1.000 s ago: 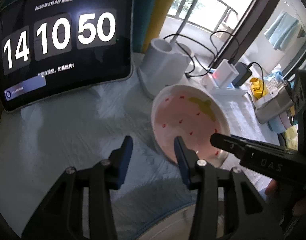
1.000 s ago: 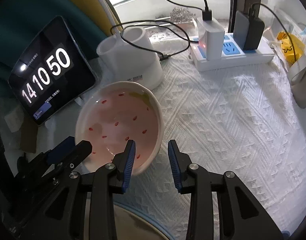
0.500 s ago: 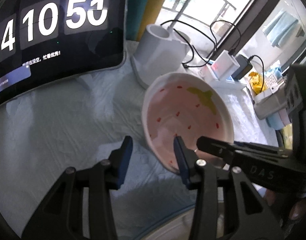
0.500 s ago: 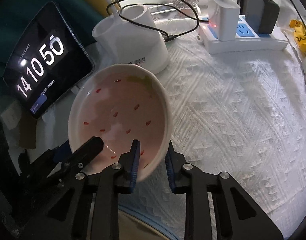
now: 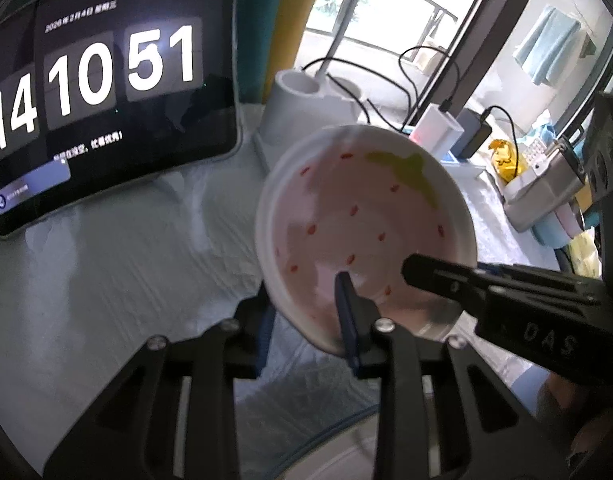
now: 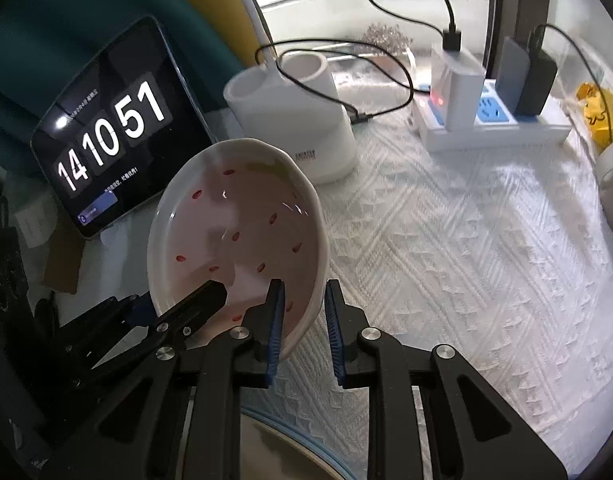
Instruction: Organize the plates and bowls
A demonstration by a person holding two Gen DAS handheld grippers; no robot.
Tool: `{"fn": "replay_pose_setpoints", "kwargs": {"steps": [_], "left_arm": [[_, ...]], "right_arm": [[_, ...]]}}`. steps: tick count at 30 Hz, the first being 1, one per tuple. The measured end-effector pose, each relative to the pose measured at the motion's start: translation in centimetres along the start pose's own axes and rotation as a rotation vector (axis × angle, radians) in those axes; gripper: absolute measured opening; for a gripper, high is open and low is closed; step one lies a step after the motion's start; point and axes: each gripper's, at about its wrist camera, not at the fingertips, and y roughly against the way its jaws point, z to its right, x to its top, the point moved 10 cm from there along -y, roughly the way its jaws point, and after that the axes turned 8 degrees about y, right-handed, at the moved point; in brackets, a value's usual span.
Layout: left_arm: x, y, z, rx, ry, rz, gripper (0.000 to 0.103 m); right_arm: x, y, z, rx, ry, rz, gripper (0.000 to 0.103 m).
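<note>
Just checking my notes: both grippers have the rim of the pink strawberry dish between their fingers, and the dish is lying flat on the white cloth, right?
Not quite. The left gripper and right gripper do each have the rim of the pink strawberry dish between their fingers, closing on it, but the dish is tilted up off the white cloth, not lying flat. The right wrist view shows it best.

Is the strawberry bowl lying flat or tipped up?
Tipped up. The bowl hangs above the tablecloth, rim pinched by both closing tongs, its far edge raised.
</note>
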Motion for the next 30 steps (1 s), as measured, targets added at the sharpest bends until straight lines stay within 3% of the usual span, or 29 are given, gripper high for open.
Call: {"fn": "replay_pose_setpoints", "kwargs": {"steps": [10, 30], "left_arm": [[0.5, 3.4, 0.7, -0.011, -0.026, 0.075, 0.03], [-1.6, 7.8, 3.4, -0.034, -0.053, 0.103, 0.03]], "right_arm": [[-0.1, 3.0, -0.5, 0.006, 0.017, 0.039, 0.022], [-2.2, 8.9, -1.7, 0.007, 0.015, 0.114, 0.022]]}}
